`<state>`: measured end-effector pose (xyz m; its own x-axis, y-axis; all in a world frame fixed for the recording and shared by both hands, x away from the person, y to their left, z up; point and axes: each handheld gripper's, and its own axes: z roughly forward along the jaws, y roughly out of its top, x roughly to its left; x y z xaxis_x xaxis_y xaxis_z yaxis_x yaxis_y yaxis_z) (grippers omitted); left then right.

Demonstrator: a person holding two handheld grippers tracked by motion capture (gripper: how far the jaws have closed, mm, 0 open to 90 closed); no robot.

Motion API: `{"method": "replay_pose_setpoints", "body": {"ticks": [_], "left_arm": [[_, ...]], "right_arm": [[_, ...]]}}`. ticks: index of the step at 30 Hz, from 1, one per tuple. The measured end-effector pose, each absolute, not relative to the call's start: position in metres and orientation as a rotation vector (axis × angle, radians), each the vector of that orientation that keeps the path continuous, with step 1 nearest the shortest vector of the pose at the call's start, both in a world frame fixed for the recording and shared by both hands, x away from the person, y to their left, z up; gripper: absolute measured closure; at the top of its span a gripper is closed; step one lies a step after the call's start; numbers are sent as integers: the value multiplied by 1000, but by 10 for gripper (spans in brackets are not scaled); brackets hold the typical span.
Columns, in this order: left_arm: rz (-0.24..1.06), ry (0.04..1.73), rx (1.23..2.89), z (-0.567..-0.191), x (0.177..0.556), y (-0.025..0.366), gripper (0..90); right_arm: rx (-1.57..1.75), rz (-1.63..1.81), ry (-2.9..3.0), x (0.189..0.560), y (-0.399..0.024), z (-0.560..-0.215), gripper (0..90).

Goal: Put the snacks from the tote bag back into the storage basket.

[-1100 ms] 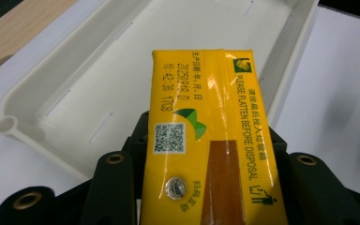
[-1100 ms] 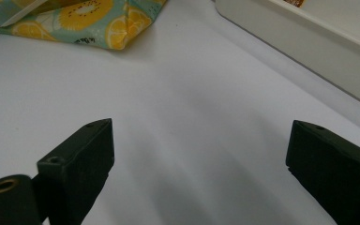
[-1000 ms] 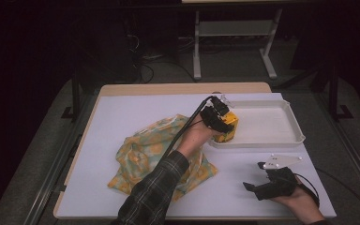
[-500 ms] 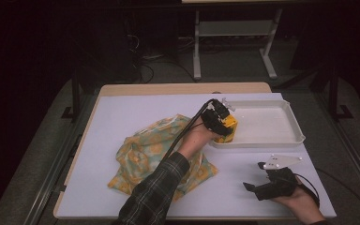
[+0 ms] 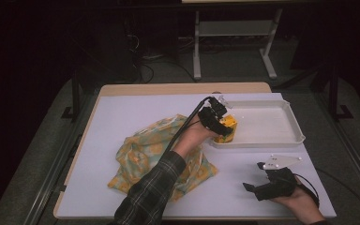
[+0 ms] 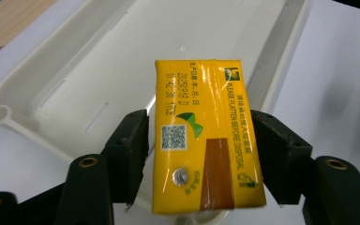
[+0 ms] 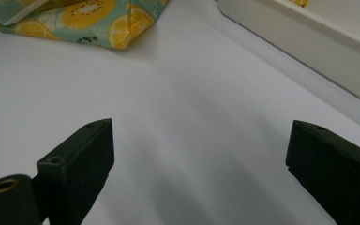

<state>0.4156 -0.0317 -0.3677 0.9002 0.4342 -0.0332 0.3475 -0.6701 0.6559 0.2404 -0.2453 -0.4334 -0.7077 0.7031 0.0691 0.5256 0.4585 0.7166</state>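
Yellow carton [image 6: 206, 136] over white tray [image 6: 75, 70]

High view overlooks table; gripper views closely share tray [image 5: 262, 140].

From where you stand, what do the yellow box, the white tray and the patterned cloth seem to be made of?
Yellow box: likely coated carton, glossy, with printed text, a foil straw hole and sharp folded edges.
White tray: probably moulded plastic, smooth and faintly shiny, with a rounded rim.
Patterned cloth: soft woven fabric, matte, lying in creases, with a citrus print.

Dim, dark surroundings with a lit table [image 5: 122, 117]; close views soft, slightly blurred near the edges.
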Motion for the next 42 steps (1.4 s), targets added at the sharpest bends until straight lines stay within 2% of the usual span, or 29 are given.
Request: {"method": "replay_pose_setpoints", "body": {"ticks": [8, 14, 31, 42], "left_arm": [[181, 533, 2383, -357, 407, -18, 284], [171, 515, 2381, -350, 399, -5, 252], [180, 531, 2379, -339, 369, 42, 233], [201, 551, 2361, -335, 350, 79, 234]], "right_arm": [[1053, 1087, 2478, 241, -245, -434, 77], [1052, 1084, 2478, 241, -245, -434, 77], [1084, 1046, 2506, 241, -242, -431, 78], [1088, 1049, 2507, 246, -237, -427, 109]]}}
